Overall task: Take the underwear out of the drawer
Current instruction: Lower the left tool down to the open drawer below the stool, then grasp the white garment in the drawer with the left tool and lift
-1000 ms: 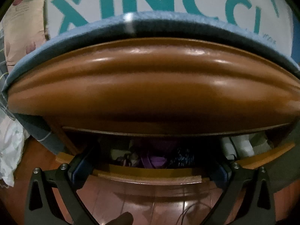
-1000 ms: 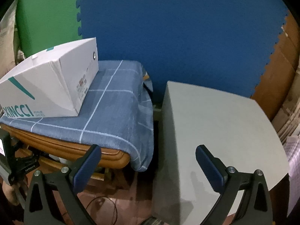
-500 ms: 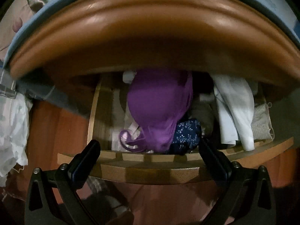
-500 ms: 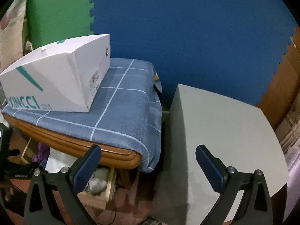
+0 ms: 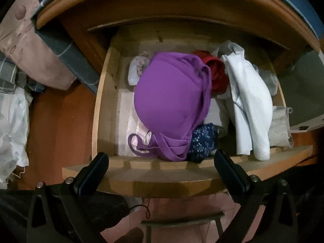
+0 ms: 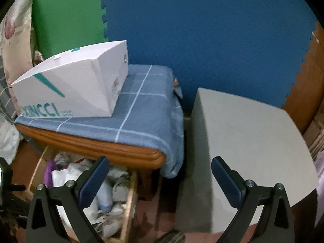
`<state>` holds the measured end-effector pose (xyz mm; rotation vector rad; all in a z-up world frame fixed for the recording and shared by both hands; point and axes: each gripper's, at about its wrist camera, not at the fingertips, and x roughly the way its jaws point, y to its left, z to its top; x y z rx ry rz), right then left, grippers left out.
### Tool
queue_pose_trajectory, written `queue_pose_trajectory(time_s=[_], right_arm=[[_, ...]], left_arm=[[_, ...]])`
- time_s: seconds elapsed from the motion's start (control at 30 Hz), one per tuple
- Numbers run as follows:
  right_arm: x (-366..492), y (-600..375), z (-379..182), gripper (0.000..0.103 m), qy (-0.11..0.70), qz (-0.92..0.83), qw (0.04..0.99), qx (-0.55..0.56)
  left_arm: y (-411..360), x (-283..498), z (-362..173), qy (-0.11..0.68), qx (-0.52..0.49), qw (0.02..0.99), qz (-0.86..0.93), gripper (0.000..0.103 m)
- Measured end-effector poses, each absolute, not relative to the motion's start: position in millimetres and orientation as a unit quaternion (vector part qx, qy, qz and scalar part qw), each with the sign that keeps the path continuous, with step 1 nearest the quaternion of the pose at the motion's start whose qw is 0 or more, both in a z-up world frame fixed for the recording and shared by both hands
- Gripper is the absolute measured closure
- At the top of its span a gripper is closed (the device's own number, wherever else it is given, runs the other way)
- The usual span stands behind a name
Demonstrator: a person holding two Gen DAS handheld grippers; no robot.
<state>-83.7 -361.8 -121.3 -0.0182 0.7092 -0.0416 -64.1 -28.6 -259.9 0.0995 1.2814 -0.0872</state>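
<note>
The wooden drawer (image 5: 141, 172) stands pulled out under the table top. A purple bra (image 5: 170, 101) lies in its middle, with a red garment (image 5: 217, 75) behind it, a dark blue patterned piece (image 5: 202, 141) at the front and pale white clothes (image 5: 251, 105) on the right. My left gripper (image 5: 160, 166) hovers open over the drawer's front edge, holding nothing. In the right wrist view the drawer (image 6: 129, 198) shows at lower left, full of clothes. My right gripper (image 6: 160, 179) is open and empty, up beside the table's corner.
A white XINCCI box (image 6: 70, 89) sits on a blue checked cloth (image 6: 141, 117) covering the wooden table. A grey side table (image 6: 249, 141) stands to the right. Blue and green foam mats (image 6: 202, 30) line the wall. Bedding (image 5: 26, 46) is heaped left of the drawer.
The drawer has slid out from under the table top, exposing the purple bra and other clothes. The left gripper's view tilted down into it. The right gripper rose slightly.
</note>
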Motion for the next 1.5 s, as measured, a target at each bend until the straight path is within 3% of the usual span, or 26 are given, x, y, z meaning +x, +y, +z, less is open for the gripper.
queue_pose_trajectory(time_s=[0.43, 0.63, 0.8, 1.07, 1.13, 1.17, 1.33, 1.43, 1.47, 1.5], right_arm=[[-73, -349, -134, 0.000, 0.370, -0.003, 0.929, -0.026], [-70, -350, -138, 0.000, 0.377, 0.003, 0.926, -0.019], [-68, -347, -138, 0.000, 0.380, 0.009, 0.925, -0.017], [-72, -348, -138, 0.000, 0.380, 0.022, 0.924, -0.016], [-71, -350, -138, 0.000, 0.381, 0.027, 0.924, -0.008], [-70, -350, -138, 0.000, 0.382, 0.028, 0.924, -0.004], [-67, -350, -140, 0.000, 0.387, 0.034, 0.921, 0.004], [-65, -350, -144, 0.000, 0.394, 0.034, 0.918, 0.006], [-64, -351, -145, 0.000, 0.396, 0.034, 0.918, 0.006], [-63, -351, -146, 0.000, 0.397, 0.033, 0.917, 0.007]], left_arm=[[-7, -84, -260, 0.527, 0.033, 0.846, -0.071, 0.000], [-42, -85, -197, 0.437, 0.051, 0.893, -0.097, 0.000], [-81, -49, -214, 0.512, 0.010, 0.848, -0.141, 0.000], [-119, -36, -242, 0.545, 0.008, 0.823, -0.160, 0.006], [-127, -31, -252, 0.570, 0.012, 0.805, -0.166, 0.018], [-131, -26, -260, 0.590, 0.006, 0.789, -0.171, 0.034], [-153, -7, -291, 0.654, 0.020, 0.736, -0.172, 0.039], [-163, -1, -290, 0.661, 0.017, 0.730, -0.172, 0.066], [-166, -1, -290, 0.665, 0.025, 0.726, -0.173, 0.083], [-169, -3, -289, 0.666, 0.030, 0.724, -0.177, 0.091]])
